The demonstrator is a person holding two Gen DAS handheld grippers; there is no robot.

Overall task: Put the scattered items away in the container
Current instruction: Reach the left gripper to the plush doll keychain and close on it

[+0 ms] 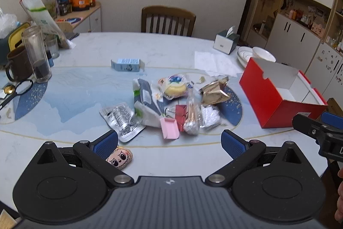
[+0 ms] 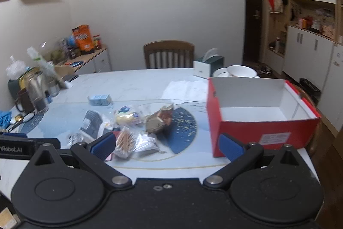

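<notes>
Nothing is in the red box [image 2: 265, 136] yet; scattered items [image 1: 171, 104] wait mid-counter, both tools [image 1: 169, 143] [image 2: 167, 144] wide, empty.

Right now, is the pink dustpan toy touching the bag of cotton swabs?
Apart. The left wrist view shows the pink dustpan beside the cotton swab bag, with a red packet showing between them.

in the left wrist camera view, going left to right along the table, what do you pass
Brown mug → tall glass jar → light blue carton → pink dustpan → bag of cotton swabs → red box
</notes>
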